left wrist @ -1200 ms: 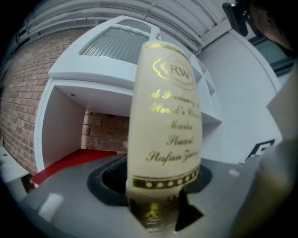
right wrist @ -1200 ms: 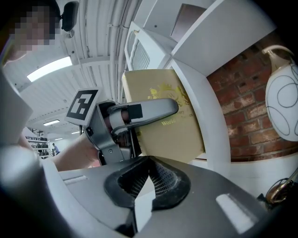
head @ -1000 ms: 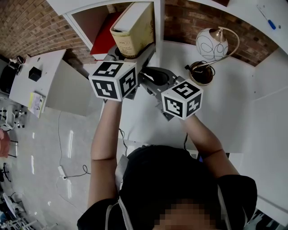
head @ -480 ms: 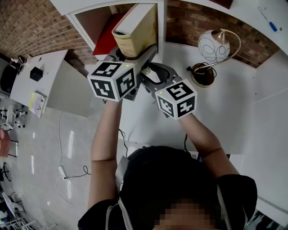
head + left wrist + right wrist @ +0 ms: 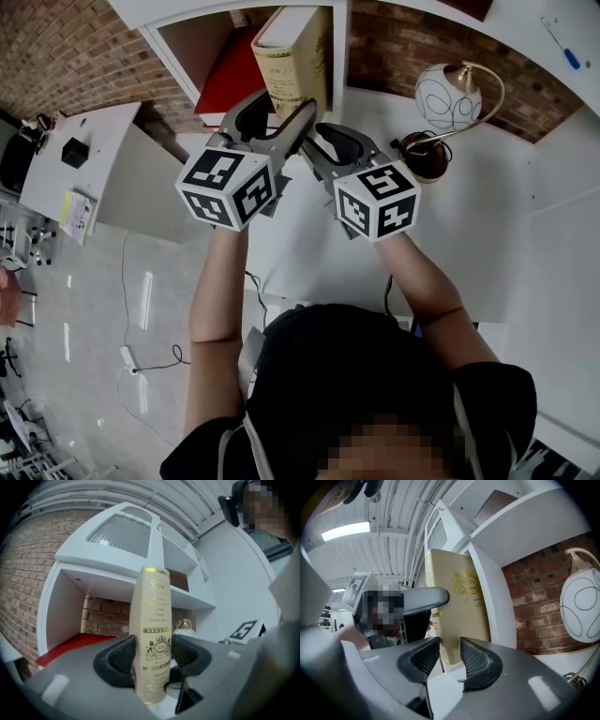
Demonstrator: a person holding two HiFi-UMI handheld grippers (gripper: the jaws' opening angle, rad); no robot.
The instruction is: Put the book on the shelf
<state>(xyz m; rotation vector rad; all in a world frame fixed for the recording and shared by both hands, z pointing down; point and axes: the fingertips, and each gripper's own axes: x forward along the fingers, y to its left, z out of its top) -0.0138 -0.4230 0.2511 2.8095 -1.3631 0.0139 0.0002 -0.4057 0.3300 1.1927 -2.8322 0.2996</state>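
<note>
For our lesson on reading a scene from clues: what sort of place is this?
Probably a lab or studio mocked up as a home room: a white shelf unit holding a book against a brick wall, a globe desk lamp, and a bare industrial ceiling with a strip light.

The book (image 5: 295, 56) is cream with gold lettering and what looks like a crest; the shelf (image 5: 61, 611) is white.

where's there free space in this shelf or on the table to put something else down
Best bare patch: the white tabletop right of the lamp. The shelf compartment is crowded: a red item covers its floor at left and the cream book stands by its right wall.
</note>
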